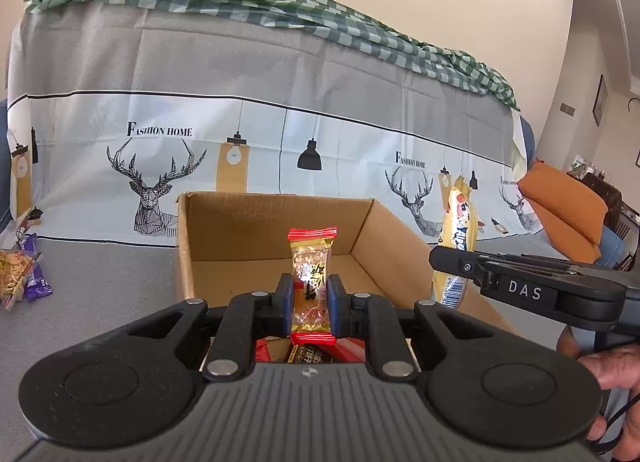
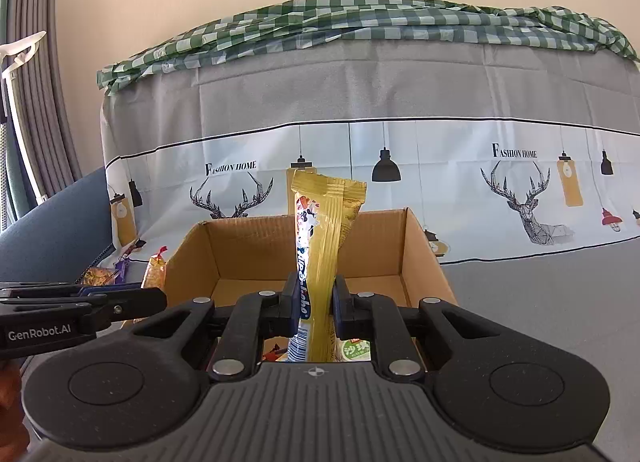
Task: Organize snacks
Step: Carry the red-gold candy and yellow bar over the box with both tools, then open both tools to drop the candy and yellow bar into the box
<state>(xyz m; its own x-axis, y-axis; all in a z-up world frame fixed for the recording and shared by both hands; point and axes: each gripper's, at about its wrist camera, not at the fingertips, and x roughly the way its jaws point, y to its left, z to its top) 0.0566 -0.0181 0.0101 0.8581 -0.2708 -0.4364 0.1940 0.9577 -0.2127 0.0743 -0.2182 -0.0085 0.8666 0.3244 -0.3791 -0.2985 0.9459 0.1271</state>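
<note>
My left gripper (image 1: 309, 298) is shut on a small gold candy packet with red ends (image 1: 311, 282), held upright over the near edge of the open cardboard box (image 1: 280, 222). My right gripper (image 2: 316, 298) is shut on a long yellow snack bar packet (image 2: 326, 246), upright over the same box (image 2: 416, 246). The right gripper and its yellow packet (image 1: 458, 246) also show at the right of the left wrist view. The left gripper (image 2: 132, 298) shows at the left of the right wrist view. Several snack packets lie in the box under the grippers (image 1: 310, 354) (image 2: 354, 350).
The box sits on a grey cloth surface (image 1: 100, 282). Loose snacks lie to its left: a bag of yellow crackers (image 1: 14, 274) and purple packets (image 1: 36, 282). A printed deer cloth covers the backrest (image 1: 240, 122). An orange cushion (image 1: 568, 206) is at right.
</note>
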